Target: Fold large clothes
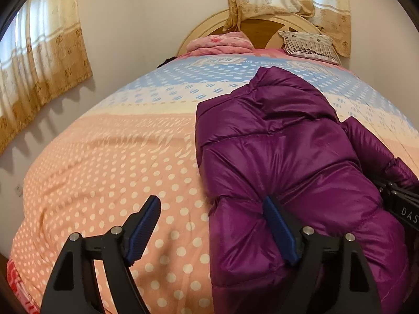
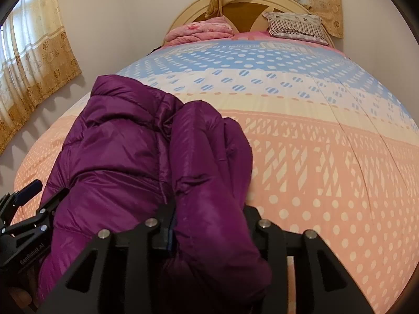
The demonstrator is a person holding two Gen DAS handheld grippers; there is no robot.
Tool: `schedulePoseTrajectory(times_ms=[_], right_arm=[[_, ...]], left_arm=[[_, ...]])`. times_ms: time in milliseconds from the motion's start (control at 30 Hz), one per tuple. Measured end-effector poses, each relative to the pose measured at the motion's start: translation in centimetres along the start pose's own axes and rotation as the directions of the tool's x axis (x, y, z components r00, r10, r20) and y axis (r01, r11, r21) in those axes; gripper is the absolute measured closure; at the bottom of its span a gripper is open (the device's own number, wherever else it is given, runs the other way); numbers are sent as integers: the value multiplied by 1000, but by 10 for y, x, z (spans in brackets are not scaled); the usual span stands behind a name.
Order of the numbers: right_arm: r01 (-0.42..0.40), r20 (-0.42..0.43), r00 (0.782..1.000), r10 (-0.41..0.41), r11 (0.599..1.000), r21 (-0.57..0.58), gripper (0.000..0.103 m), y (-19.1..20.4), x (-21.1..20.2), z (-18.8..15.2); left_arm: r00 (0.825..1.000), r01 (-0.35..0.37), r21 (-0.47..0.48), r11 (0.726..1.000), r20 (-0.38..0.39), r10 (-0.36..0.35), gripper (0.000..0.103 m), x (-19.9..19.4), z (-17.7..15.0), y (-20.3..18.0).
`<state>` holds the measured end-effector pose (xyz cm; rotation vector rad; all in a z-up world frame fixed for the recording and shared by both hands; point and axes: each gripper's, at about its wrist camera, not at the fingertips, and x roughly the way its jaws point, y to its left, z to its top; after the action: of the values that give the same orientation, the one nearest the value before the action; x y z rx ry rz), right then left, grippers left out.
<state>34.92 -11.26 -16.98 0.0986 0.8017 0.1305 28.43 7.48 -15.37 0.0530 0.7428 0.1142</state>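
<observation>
A purple puffer jacket point(image 1: 282, 157) lies lengthwise on the bed, folded narrow; it also shows in the right wrist view point(image 2: 125, 151). My left gripper point(image 1: 212, 225) is open at the jacket's near left edge: its right finger rests on the jacket and its left finger is over the bedspread. My right gripper point(image 2: 209, 225) is shut on a bunched sleeve of the jacket point(image 2: 209, 172), which fills the space between its fingers and hides the tips. The left gripper also shows at the left edge of the right wrist view point(image 2: 28, 204).
The bed carries a polka-dot bedspread, peach near me point(image 1: 104, 172) and blue further away point(image 2: 235, 60). A folded pink blanket point(image 1: 220, 43) and a patterned pillow point(image 1: 309, 43) lie by the wooden headboard point(image 2: 243, 13). Curtains point(image 1: 39, 60) hang on the left wall.
</observation>
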Motion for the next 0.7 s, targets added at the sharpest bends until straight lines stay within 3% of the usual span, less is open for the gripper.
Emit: schedulePoseTrajectory(times_ms=[200, 333, 500, 600, 700], right_arm=[[-1, 3, 1000, 1, 1000, 15, 59, -1, -15, 3], [16, 36, 999, -17, 1000, 12, 59, 4, -49, 1], [22, 148, 989, -17, 999, -30, 42, 17, -137, -15], [59, 220, 974, -47, 997, -45, 31, 25, -198, -36], [90, 278, 957, -78, 996, -29, 27, 30, -240, -51]], left_arm=[[1000, -5, 31, 999, 11, 5, 22, -24, 4, 1], [997, -41, 8, 999, 71, 41, 22, -72, 9, 11], [980, -57, -55, 997, 187, 66, 22, -163, 5, 38], [959, -78, -88, 993, 266, 99, 19, -219, -5, 58], [945, -45, -126, 991, 318, 83, 16, -255, -15, 69]])
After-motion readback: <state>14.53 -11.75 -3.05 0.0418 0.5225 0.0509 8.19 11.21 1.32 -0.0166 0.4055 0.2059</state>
